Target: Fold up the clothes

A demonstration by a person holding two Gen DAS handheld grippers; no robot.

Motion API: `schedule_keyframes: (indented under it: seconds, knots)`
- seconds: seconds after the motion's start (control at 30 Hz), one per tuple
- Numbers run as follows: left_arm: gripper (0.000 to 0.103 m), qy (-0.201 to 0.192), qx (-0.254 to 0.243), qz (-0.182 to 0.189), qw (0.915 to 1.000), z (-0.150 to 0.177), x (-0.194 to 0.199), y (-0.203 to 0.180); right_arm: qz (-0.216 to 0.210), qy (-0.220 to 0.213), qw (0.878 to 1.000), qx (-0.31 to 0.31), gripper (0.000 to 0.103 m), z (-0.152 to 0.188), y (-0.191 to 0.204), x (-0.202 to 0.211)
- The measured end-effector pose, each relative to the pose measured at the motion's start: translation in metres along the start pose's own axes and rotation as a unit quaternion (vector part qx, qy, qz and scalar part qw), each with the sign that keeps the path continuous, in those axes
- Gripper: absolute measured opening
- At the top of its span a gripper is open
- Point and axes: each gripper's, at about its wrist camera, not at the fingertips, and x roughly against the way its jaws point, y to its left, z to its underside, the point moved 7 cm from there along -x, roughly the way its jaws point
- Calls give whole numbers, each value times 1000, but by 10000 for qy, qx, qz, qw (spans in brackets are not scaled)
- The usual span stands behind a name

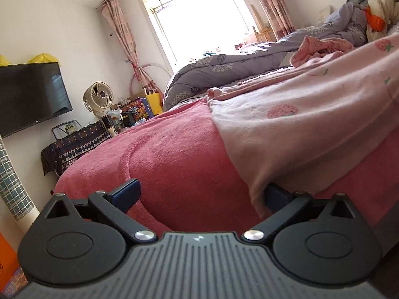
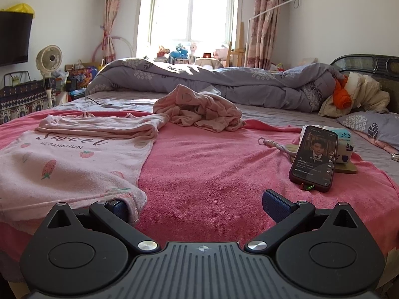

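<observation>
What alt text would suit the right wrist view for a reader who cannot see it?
The open right gripper sits at the near edge of a pink terry blanket, its left finger under the hem of a pale pink strawberry-print shirt lying flat. A crumpled pink garment lies farther back; a propped smartphone stands at right.

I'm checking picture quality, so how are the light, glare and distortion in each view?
Left wrist view: the window is blown out white, the scene tilts, and the pink strawberry shirt nearby looks soft. Right wrist view: the window glares too, fisheye bends the walls, and the phone screen stays readable.
</observation>
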Motion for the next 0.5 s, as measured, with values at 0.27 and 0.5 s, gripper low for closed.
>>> schedule_keyframes:
  seconds: [0.27,0.5]
  knots:
    - [103,-587,730,-786,9925,-38,27,46,-186,-225,9995,120,103,-10,4,16]
    - [103,-1175,780,-664,9878,-103,11,80,-386,-633,9972,94,103,-64,0,24]
